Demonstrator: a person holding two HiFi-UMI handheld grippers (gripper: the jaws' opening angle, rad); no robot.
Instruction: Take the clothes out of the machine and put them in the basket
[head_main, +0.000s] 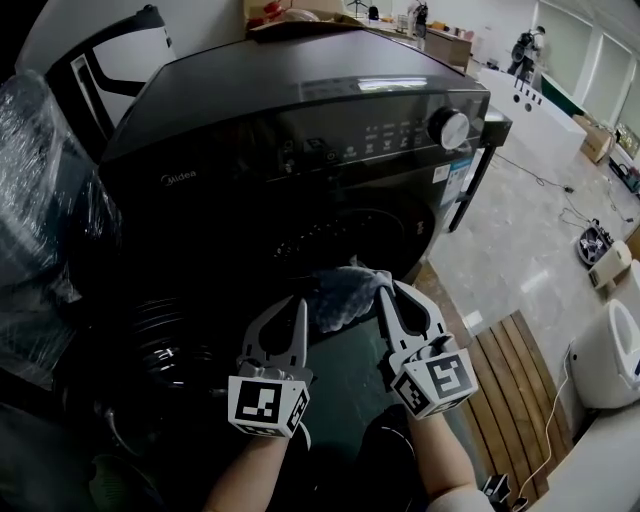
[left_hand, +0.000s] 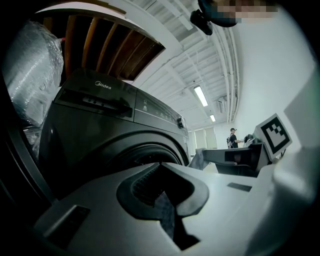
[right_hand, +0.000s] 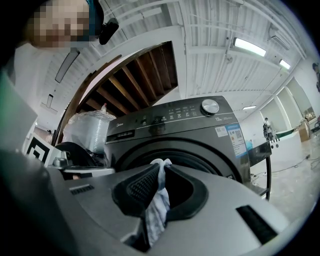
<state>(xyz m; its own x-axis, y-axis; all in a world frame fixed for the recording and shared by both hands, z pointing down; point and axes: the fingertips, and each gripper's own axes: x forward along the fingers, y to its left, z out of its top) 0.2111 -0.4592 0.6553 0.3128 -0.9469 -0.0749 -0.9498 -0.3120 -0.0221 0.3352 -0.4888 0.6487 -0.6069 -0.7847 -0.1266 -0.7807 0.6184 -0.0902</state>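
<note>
Two grips on garment (head_main: 345, 297): left claw (head_main: 300, 305), right claw (head_main: 384, 287) clenched; washer (head_main: 300, 130) behind, plastic-wrapped bundle (head_main: 40, 180) left.

Open test hall: washing machine (head_main: 300, 150), polished floor (head_main: 520, 240), ceiling strip lights (right_hand: 248, 46).

Garment (head_main: 345, 297): pale checked cloth, bunched, pinched between the jaws of the right gripper (head_main: 385, 288), held just in front of the drum opening. Washing machine (head_main: 300, 120): dark grey front-loader, upright, door open, drum interior seen only as dark.
</note>
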